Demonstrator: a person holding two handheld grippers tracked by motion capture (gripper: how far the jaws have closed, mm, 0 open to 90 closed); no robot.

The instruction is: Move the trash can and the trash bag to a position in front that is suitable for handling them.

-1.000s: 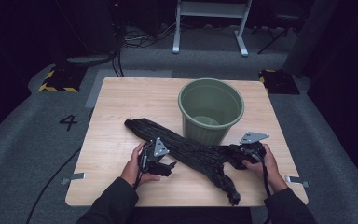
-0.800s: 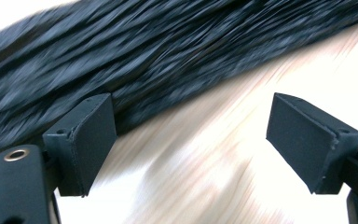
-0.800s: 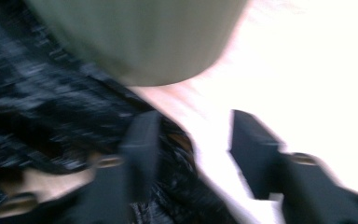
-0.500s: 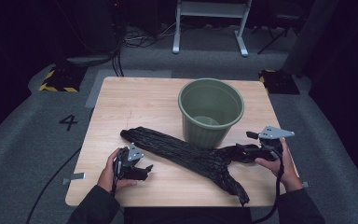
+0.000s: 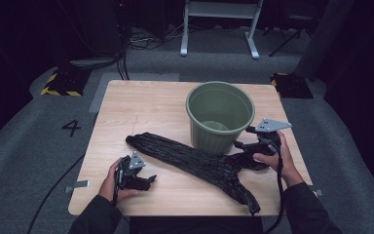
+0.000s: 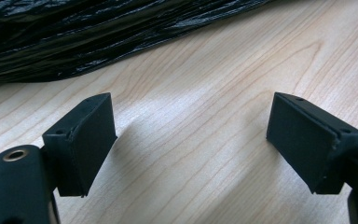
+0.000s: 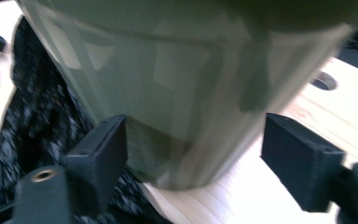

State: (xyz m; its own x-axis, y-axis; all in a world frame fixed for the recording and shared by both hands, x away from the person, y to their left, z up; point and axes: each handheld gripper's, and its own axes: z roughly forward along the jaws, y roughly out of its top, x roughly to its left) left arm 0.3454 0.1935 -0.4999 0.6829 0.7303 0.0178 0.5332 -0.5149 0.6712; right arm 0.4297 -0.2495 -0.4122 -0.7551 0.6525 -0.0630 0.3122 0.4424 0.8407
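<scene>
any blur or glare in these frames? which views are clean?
Right gripper view: motion-blurred, the green bin and black bag smeared. Left gripper view: sharp, wood grain crisp, glossy highlights on the bag. High view: table evenly lit, surroundings dark.

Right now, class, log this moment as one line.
left hand-held gripper: open, over bare wood | right hand-held gripper: open, facing round green plastic bin | crumpled black plastic bag: flat on table
</scene>
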